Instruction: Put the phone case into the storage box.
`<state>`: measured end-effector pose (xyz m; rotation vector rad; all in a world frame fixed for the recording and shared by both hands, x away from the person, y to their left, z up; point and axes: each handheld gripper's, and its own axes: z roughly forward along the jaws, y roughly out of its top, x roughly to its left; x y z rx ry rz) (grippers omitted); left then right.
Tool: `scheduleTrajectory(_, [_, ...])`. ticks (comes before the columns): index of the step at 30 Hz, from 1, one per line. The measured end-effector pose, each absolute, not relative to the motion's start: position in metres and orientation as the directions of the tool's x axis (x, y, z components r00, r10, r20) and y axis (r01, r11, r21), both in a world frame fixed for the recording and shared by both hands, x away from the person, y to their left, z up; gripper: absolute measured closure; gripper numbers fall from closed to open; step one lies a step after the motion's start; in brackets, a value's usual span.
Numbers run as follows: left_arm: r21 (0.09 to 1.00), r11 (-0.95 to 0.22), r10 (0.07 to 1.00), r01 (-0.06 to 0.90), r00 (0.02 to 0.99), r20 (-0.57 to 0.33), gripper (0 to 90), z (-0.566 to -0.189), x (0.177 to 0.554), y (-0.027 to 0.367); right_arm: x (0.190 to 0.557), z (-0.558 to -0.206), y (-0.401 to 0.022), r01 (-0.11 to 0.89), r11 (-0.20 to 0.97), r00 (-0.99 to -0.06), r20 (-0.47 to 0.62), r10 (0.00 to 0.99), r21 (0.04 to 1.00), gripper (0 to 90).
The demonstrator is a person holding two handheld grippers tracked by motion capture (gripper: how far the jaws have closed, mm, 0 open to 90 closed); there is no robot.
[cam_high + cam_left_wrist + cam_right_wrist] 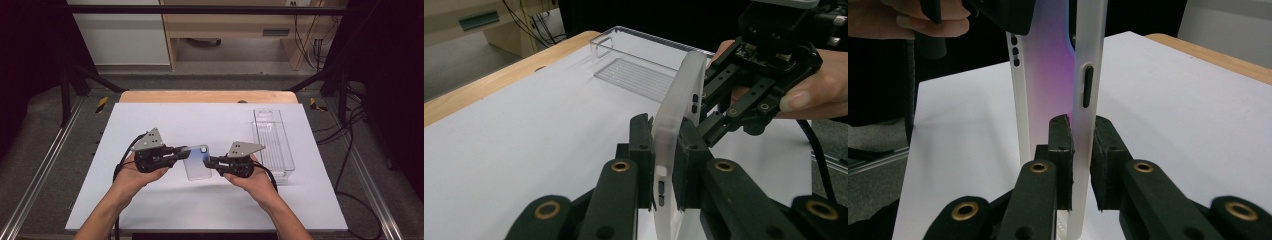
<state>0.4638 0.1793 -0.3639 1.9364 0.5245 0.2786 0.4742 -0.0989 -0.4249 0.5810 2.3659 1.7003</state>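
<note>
Frosted phone case [197, 162] is hanging mid-frame above the white table [150, 210], left gripper [181, 151] and right gripper [211, 161] each pinching one edge.

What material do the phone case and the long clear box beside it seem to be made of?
The phone case looks like soft frosted plastic, perhaps silicone or TPU: its matte, milky rim lets light through, and its back shades from blue to purple. The long clear box seems rigid glossy plastic, likely acrylic: the table shows through its walls and its edges catch highlights.
</note>
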Motion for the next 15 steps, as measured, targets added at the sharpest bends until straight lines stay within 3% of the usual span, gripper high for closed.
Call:
scheduleTrajectory(8, [0.915,-0.339,0.459,0.219,0.887,-0.043,81.4,-0.3624,0.4614,0.1832,0.4743,-0.4262,-0.0963,0.225,0.249,-0.912,0.114,0.394,0.942,76.1])
scheduleTrajectory(10, [0.917,-0.335,0.462,0.218,0.886,-0.041,81.5,-0.3623,0.4609,0.1835,0.475,-0.4263,-0.0964,0.234,0.241,-0.908,0.123,0.401,0.942,68.7])
scheduleTrajectory(15, [0.919,-0.315,0.499,0.235,0.865,-0.05,81.4,-0.3622,0.4632,0.1868,0.4752,-0.4242,-0.099,0.271,0.232,-0.886,0.148,0.44,0.934,40.1])
